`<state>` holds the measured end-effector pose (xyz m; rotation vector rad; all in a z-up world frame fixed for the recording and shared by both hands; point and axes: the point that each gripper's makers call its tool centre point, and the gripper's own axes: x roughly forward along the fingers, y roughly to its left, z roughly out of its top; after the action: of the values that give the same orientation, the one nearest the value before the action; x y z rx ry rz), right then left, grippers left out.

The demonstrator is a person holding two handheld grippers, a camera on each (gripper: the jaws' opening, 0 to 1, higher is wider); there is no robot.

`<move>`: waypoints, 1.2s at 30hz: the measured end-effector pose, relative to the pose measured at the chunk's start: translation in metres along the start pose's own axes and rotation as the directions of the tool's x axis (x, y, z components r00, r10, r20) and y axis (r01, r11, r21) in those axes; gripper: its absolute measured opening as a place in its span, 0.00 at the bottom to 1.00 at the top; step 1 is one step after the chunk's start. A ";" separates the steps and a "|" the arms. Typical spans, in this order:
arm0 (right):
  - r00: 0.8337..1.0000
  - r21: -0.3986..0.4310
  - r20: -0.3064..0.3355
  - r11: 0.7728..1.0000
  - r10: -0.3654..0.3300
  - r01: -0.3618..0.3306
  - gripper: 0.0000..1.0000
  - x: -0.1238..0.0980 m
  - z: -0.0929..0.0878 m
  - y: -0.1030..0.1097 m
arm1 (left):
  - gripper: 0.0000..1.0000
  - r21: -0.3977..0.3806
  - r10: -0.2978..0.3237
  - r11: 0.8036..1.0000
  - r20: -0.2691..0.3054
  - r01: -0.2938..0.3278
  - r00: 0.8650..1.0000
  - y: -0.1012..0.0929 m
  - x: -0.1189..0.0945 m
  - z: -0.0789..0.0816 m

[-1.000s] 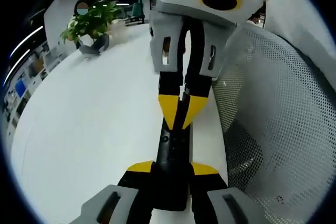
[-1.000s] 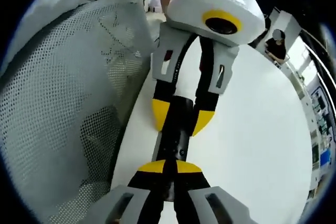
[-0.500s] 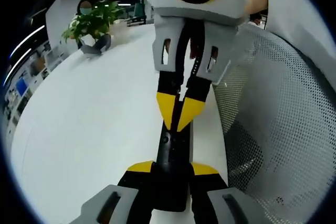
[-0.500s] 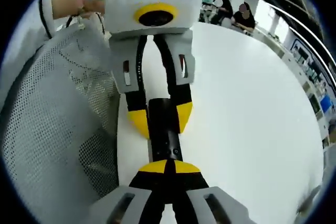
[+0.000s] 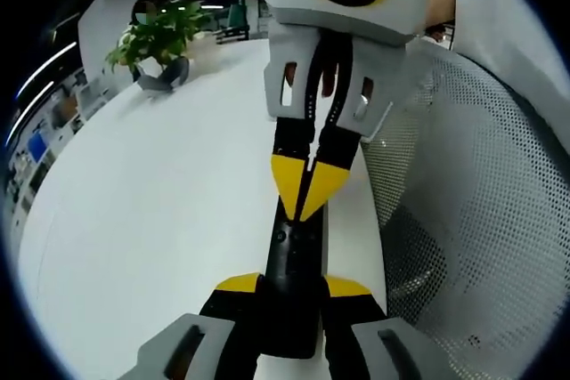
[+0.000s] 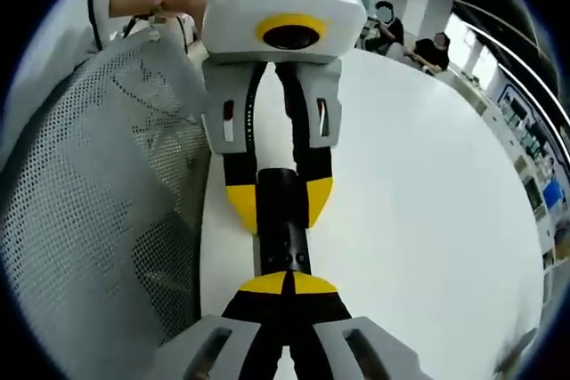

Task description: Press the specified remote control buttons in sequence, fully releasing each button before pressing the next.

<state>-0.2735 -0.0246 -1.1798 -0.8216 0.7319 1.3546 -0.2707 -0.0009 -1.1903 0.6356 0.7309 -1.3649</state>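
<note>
My left tool (image 5: 292, 287) is squeezing the black remote (image 5: 294, 264) by its sides over the white surface (image 5: 151, 211). My right tool (image 6: 283, 284), tips together, is touching the remote's top.

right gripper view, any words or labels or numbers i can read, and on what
There is faint raised lettering on the white housing of the left gripper, above its round lens, too blurred to read.
The black remote control shows no legible button marks.
The coloured panels along the far wall are too small to read.
</note>
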 end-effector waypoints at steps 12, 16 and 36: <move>0.999 0.033 -0.037 0.999 0.036 -0.035 0.00 0.001 -0.001 -0.002 | 0.25 0.011 -0.005 1.000 -0.044 0.006 0.999 0.001 0.001 0.001; 0.999 0.078 -0.008 0.996 0.047 -0.047 0.00 -0.001 -0.002 -0.002 | 0.25 0.005 -0.006 1.000 -0.049 0.007 0.999 0.001 0.001 0.000; 1.000 0.114 -0.016 0.993 0.022 -0.020 0.00 -0.004 -0.010 -0.002 | 0.25 0.014 -0.014 1.000 -0.031 0.014 0.999 0.000 0.000 0.000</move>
<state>-0.2722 -0.0350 -1.1817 -0.7379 0.8259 1.3129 -0.2706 -0.0007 -1.1906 0.6654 0.7520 -1.3772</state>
